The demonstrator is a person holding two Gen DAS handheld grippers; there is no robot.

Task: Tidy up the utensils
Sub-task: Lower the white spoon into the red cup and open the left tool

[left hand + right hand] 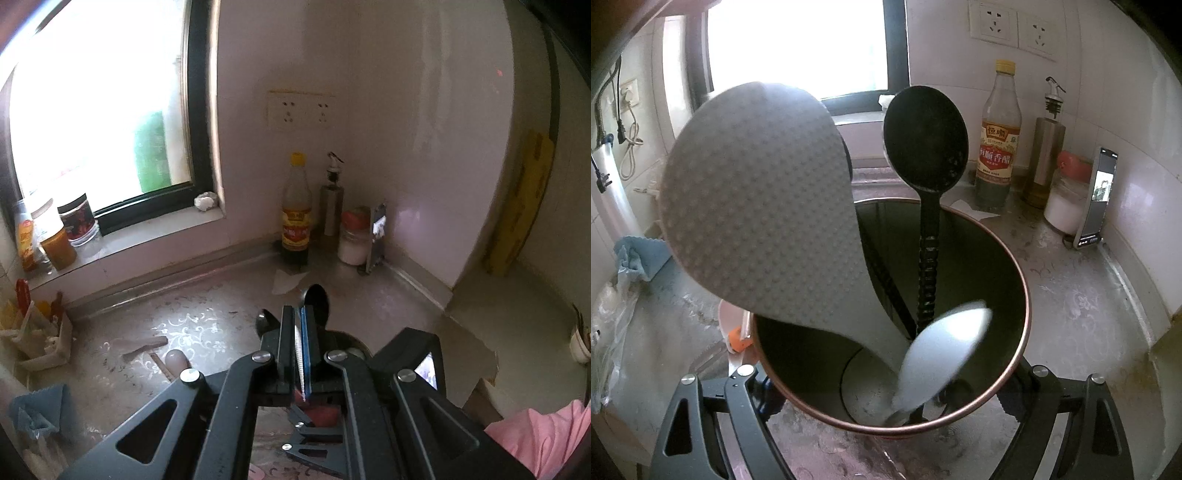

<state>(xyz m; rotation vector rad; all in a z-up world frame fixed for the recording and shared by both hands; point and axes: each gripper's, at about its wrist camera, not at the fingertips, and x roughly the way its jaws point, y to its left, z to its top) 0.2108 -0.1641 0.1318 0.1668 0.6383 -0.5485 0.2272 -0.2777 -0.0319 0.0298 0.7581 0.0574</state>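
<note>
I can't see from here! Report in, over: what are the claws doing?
Left claw shut, empty. Right claw clamped on utensil holder. Rice paddle, black ladle, white spoon inside. Nothing blocking.

I see the utensil holder (997, 258), a round dark metal canister with a copper-coloured rim, standing upright on the counter. Inside it, a grey rice paddle (757, 203) with a dimpled face leans toward ten o'clock, handle down in the canister. A black ladle (925, 140) stands nearly upright at twelve o'clock, its ribbed handle reaching to the bottom. A pale spoon (942, 350), blurred, is tilted toward five o'clock, its tip low inside the holder.
</note>
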